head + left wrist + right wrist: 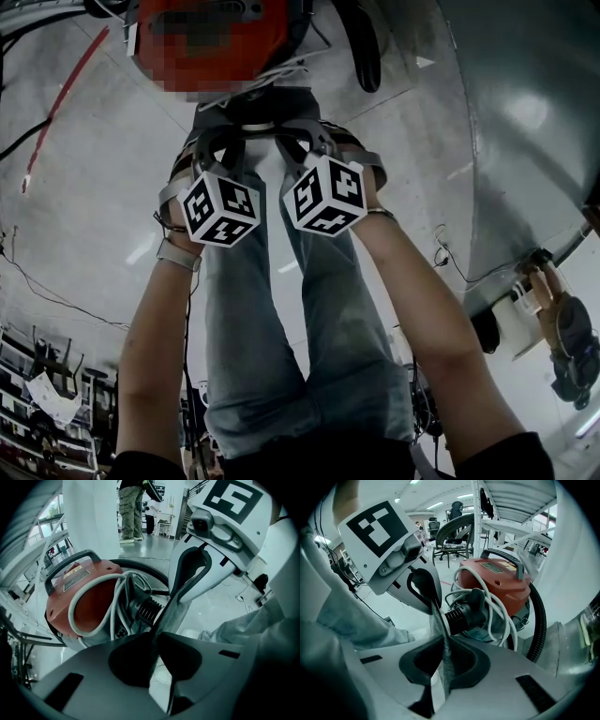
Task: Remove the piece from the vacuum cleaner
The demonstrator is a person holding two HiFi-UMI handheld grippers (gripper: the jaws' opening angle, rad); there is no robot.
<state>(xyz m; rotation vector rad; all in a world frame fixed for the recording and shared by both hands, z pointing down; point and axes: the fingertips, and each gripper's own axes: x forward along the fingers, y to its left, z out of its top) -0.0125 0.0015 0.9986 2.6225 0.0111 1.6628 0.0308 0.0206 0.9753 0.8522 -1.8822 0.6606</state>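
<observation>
Grey strip is pinched by left gripper and right gripper, jaws nearly closed. It is judged likely free of the vacuum.

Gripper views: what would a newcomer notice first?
The red vacuum cleaner, with a white cord wound round it, fills the middle of both gripper views just beyond the jaws. Nearer, the left hand-held gripper and the right hand-held gripper both pinch one thin grey strip stretched between them.
</observation>
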